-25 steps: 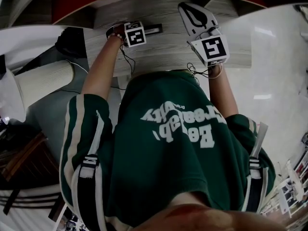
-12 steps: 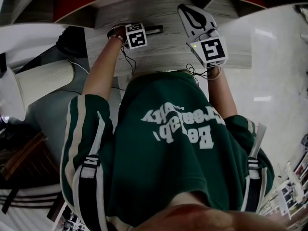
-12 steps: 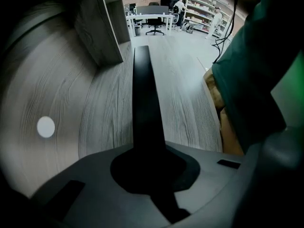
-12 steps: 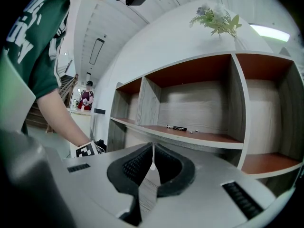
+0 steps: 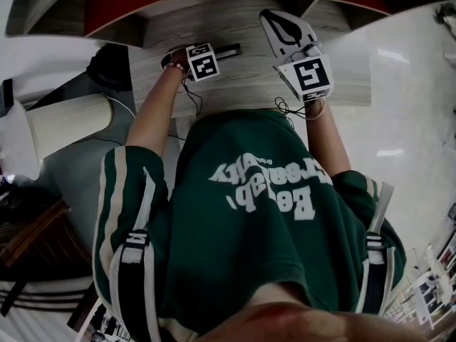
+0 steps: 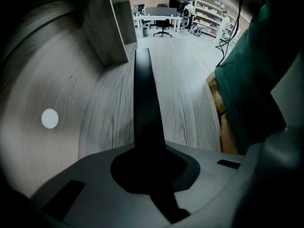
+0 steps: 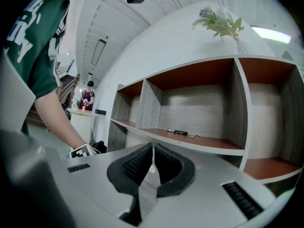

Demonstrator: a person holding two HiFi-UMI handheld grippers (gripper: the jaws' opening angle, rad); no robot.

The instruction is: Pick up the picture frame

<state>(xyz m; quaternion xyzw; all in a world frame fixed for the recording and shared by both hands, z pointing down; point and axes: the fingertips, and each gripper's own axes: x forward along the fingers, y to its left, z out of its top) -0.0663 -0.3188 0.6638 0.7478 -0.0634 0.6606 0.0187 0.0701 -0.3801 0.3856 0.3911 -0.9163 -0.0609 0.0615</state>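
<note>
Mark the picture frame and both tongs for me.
picture frame [image 6: 142, 94]: left gripper view, on its black edge.
left tongs [image 6: 149, 156]: left gripper view, between the tips, shut on the picture frame.
right tongs [image 7: 152, 148]: right gripper view, where the shut tips meet.

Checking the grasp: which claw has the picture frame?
The left claw, shut on the black picture frame on the table; the right claw faces the shelves, empty.

thin black picture frame [image 6: 143, 103], edge-up on grey wooden table [image 6: 102, 118]

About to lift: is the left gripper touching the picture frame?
Touching. The left gripper view shows the black picture frame running straight into the left gripper, whose jaws are closed on it with no gap showing.
</note>
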